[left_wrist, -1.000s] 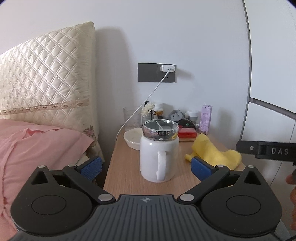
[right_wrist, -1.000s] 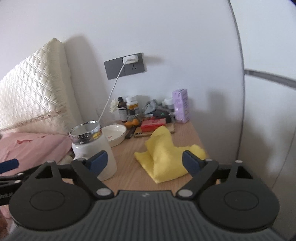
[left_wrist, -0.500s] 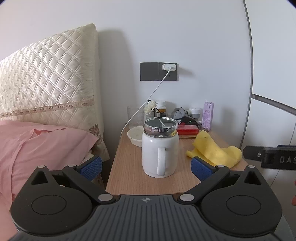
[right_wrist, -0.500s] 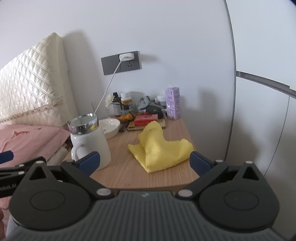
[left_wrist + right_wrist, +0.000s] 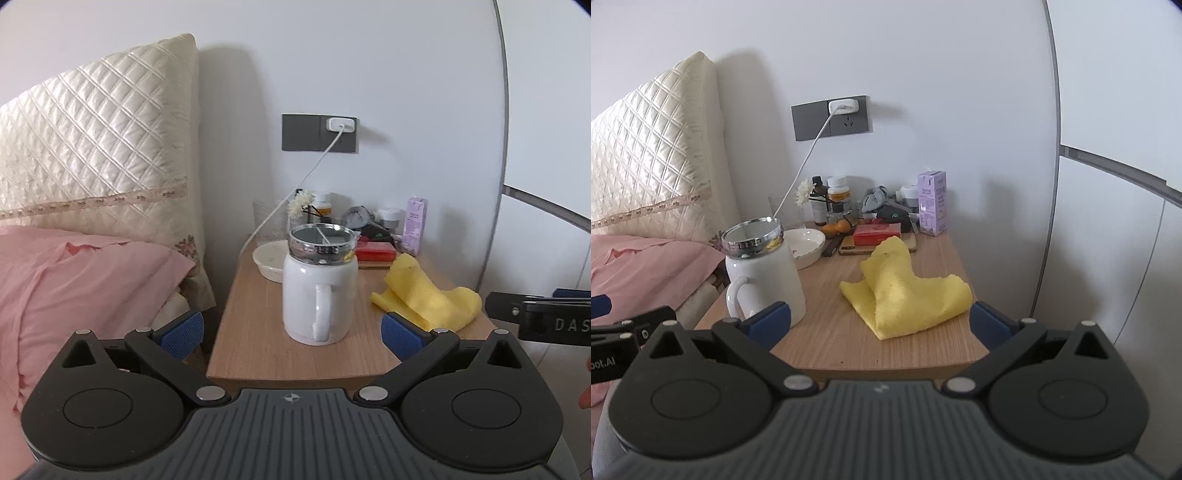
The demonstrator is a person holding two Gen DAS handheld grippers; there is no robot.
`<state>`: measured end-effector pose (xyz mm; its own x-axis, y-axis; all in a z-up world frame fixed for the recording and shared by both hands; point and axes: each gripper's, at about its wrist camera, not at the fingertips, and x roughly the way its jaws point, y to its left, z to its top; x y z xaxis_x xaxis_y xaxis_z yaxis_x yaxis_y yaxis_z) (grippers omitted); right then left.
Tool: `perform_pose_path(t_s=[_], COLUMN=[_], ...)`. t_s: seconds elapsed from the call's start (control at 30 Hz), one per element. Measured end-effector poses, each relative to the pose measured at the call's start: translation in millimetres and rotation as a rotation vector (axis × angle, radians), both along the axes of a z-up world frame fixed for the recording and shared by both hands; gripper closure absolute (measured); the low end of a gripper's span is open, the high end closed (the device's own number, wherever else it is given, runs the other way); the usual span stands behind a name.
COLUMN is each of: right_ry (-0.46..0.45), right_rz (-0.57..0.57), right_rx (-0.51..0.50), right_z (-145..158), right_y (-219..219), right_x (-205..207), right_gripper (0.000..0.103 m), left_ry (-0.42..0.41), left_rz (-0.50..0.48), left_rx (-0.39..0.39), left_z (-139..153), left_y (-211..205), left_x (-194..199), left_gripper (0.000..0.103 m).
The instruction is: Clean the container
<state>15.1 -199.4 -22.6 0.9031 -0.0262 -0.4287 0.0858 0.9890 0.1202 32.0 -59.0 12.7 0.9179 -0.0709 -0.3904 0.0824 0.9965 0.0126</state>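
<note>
A white mug [image 5: 319,295] with a chrome rim stands upright on the wooden bedside table [image 5: 258,350], its handle toward me; it also shows in the right wrist view [image 5: 764,280]. A crumpled yellow cloth [image 5: 428,299] lies to its right, also in the right wrist view [image 5: 908,295]. My left gripper [image 5: 291,334] is open and empty, just short of the table's front edge, facing the mug. My right gripper [image 5: 879,321] is open and empty, in front of the cloth.
At the back of the table stand a white bowl [image 5: 807,247], a glass [image 5: 266,219], bottles [image 5: 838,195], a red box [image 5: 877,234], a phone [image 5: 849,249] and a purple carton [image 5: 932,206]. A charger cable [image 5: 295,188] hangs from the wall socket. A bed with pink sheet [image 5: 74,280] lies left.
Both grippers have drawn back from the table, so the mug and cloth look smaller and farther away. Both stayed open. Nothing on the table moved.
</note>
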Motion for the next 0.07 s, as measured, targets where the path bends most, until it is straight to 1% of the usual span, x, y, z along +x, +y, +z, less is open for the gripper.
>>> perform_pose_path(t_s=[0.03, 0.07], right_ry=[0.002, 0.003], right_rz=[0.000, 0.000], right_rx=[-0.002, -0.002], right_z=[-0.1, -0.3], right_y=[0.2, 0.2], right_x=[0.3, 0.6], right_gripper=[0.000, 0.000], left_ry=[0.000, -0.002], left_rz=[0.000, 0.002], left_rx=[0.002, 0.011], left_z=[-10.6, -17.9], left_y=[29.1, 48.7], left_x=[-2.8, -10.2], left_gripper=[0.000, 0.000])
